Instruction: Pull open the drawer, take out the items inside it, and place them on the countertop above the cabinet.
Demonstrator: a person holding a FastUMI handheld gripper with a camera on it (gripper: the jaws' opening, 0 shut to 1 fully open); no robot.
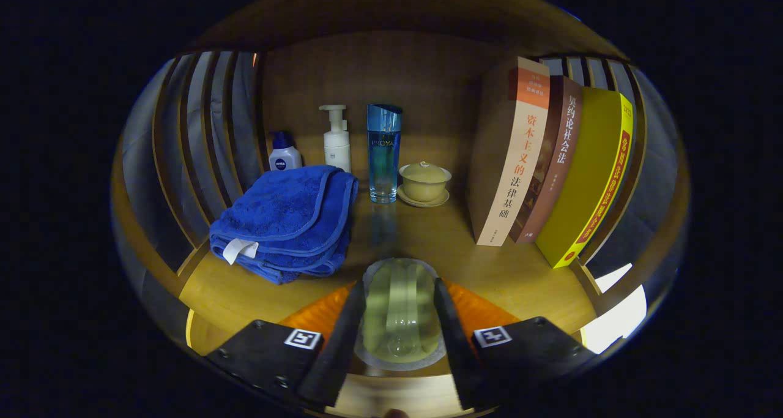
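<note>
Your gripper [400, 311] has both fingers pressed on a bottle [399, 308] above the countertop [440, 240]. Beyond them to the left lies a folded towel [287, 222]; behind it stand a small bottle [284, 155], a pump bottle [336, 139], a tall bottle [384, 152] and a lidded cup [424, 182]. Three books [550, 161] lean at the right.

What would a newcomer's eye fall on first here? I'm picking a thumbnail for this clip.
Probably the clear bottle clamped between the gripper fingers, low over the wooden countertop. Next, the folded blue towel just ahead to one side, and the three upright books leaning on the other. A tall blue bottle stands at the back.
</note>
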